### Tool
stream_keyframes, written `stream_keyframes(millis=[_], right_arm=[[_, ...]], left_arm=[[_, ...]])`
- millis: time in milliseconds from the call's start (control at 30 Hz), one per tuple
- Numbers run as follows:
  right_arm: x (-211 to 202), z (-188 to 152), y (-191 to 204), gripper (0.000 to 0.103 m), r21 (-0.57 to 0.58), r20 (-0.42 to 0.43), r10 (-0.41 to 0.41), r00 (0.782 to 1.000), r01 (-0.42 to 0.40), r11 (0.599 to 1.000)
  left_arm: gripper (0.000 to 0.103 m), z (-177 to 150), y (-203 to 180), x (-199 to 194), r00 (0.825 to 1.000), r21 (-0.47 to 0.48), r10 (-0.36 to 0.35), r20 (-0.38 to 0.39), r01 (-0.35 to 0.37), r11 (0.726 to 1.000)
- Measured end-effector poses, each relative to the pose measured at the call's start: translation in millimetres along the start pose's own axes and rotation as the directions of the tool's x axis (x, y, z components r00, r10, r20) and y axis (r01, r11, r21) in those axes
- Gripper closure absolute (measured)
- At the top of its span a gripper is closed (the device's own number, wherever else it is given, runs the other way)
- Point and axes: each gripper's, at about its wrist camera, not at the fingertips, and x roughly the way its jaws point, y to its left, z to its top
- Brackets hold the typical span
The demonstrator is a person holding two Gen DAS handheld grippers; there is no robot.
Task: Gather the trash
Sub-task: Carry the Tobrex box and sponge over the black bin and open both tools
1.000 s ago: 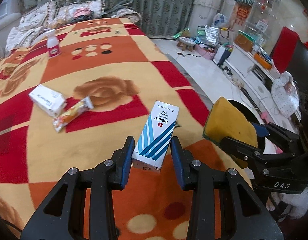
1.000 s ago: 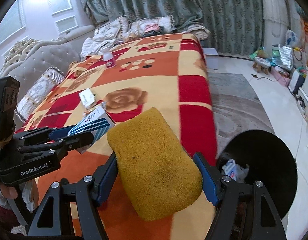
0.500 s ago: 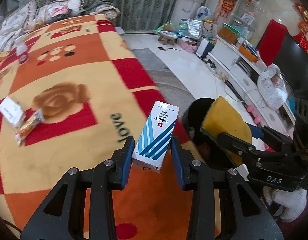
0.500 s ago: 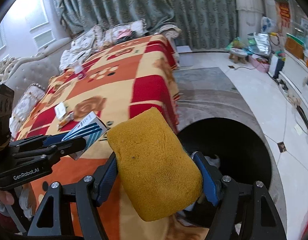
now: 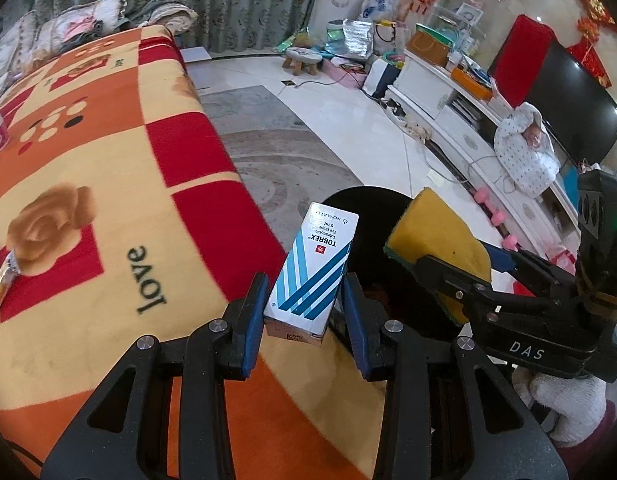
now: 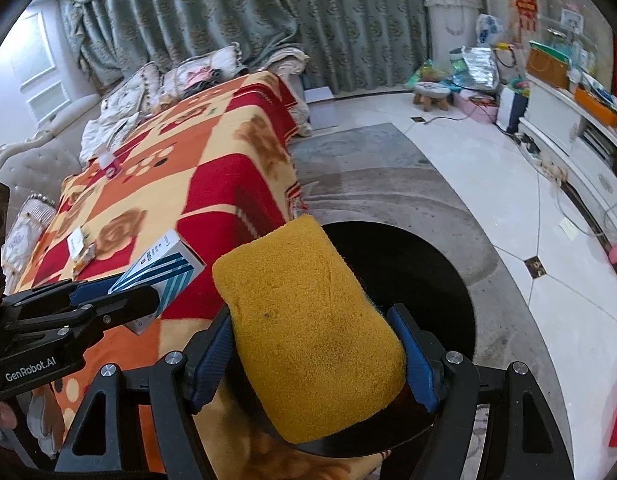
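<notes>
My left gripper (image 5: 304, 316) is shut on a white and blue striped medicine box (image 5: 312, 276), held upright over the edge of the blanket-covered bed (image 5: 108, 208). My right gripper (image 6: 316, 356) is shut on a yellow sponge (image 6: 308, 320), which hangs above the round black trash bin (image 6: 420, 272) on the floor beside the bed. In the left wrist view the sponge (image 5: 436, 240) and right gripper (image 5: 460, 276) sit just right of the box, with the bin (image 5: 372, 208) dark behind them. The box (image 6: 164, 264) shows at the left in the right wrist view.
A small white packet (image 6: 74, 242) and an orange snack wrapper (image 6: 86, 258) lie on the bed, with a small white bottle (image 6: 108, 162) farther back. Cushions and curtains stand behind. A grey rug, white tiles, a stool (image 5: 304, 60) and a TV cabinet (image 5: 468, 120) fill the right.
Both grippers have swung right from over the bed to its edge, each keeping its load. The black bin has come under the sponge, and the bed items have slid off to the left.
</notes>
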Motion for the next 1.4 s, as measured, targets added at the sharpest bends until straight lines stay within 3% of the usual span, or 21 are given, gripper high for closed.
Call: stream_keyframes(millis=[700, 1400], right_arm=[[3.2, -2.3, -28.1, 0.03, 0.061, -0.008, -0.025, 1.0, 0.026, 0.998], [15.8, -6.0, -24.6, 0.023, 0.1, -0.056, 0.002, 0.998, 0.004, 0.995]], left_arm=[[0.073, 2.6, -4.9, 25.7, 0.998, -0.015, -0.03, -0.054, 0.029, 0.999], [0.064, -5.2, 12.4, 18.7, 0.998, -0.055, -0.028, -0.061, 0.025, 0.998]])
